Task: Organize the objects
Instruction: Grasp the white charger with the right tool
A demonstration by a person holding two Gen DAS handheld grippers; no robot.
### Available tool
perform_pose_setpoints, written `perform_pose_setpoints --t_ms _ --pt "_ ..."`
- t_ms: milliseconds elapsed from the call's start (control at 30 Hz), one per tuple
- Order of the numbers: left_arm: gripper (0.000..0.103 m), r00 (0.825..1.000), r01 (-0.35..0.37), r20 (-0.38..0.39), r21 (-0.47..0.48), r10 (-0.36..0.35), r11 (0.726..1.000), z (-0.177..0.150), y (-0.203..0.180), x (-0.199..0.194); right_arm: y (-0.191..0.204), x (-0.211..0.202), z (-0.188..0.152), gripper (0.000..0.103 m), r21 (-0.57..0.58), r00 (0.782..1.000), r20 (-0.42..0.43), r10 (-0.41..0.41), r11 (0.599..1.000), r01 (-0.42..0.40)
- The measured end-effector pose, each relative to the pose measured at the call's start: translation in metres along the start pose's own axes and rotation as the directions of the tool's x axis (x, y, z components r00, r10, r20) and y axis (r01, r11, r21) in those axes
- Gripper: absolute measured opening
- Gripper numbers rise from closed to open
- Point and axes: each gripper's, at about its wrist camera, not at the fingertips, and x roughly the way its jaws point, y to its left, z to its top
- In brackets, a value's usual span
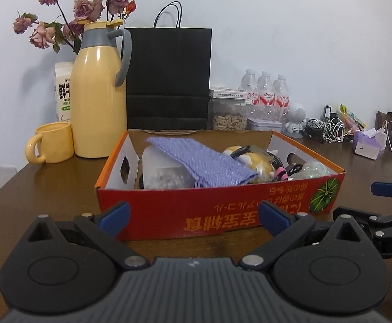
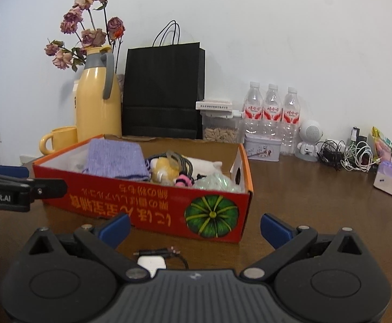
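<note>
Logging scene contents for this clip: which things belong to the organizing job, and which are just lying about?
Job:
- red box
- purple cloth and plush toy inside it
- white charger with cable on the table in front
- left gripper, right gripper, both open

Lying about:
- yellow jug
- yellow mug
- black bag
- water bottles

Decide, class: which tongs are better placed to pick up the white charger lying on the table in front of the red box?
Probably the right tongs: the white charger and its black cable lie just below their open blue tips. The left tongs, also open, face the red box with no charger in their view.
</note>
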Motion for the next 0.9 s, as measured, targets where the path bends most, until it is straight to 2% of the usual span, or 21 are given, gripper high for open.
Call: perform_pose_setpoints --t_ms 133,300,367,467,700,833,900 --pt "0.103 1.000 -0.004 -0.019 -0.009 0.004 1.000 -0.004 0.003 -0.003 0.003 -0.003 -0.005 0.099 -0.019 1.000 -0.027 0.015 1.000 -0.016" --pt "0.103 0.999 0.010 -0.034 -0.017 -0.011 1.000 -0.007 0.004 -0.004 0.010 -0.002 -0.010 0.072 -0.045 0.996 -0.068 0.058 0.997 -0.061" --pt "0.103 0.999 0.015 -0.034 -0.020 -0.016 1.000 -0.007 0.004 -0.005 0.011 -0.002 -0.010 0.057 -0.045 0.994 -0.075 0.077 0.996 -0.080" --pt "0.103 0.999 0.020 -0.036 -0.019 -0.020 1.000 -0.007 0.004 -0.006 0.011 0.004 -0.010 0.043 -0.036 0.988 -0.112 0.103 0.993 -0.108" --pt "0.103 0.999 0.029 -0.032 -0.012 -0.030 1.000 -0.008 0.001 -0.008 0.019 0.017 -0.011 0.039 -0.022 0.972 -0.178 0.151 0.987 -0.157" --pt "0.103 0.999 0.031 -0.031 -0.012 -0.032 0.999 -0.009 0.001 -0.009 0.021 0.024 -0.011 0.028 -0.011 0.965 -0.211 0.156 0.987 -0.162" --pt "0.103 0.999 0.034 -0.030 -0.011 -0.034 0.999 -0.008 0.001 -0.009 0.021 0.026 -0.011 0.026 -0.006 0.963 -0.224 0.151 0.988 -0.157"
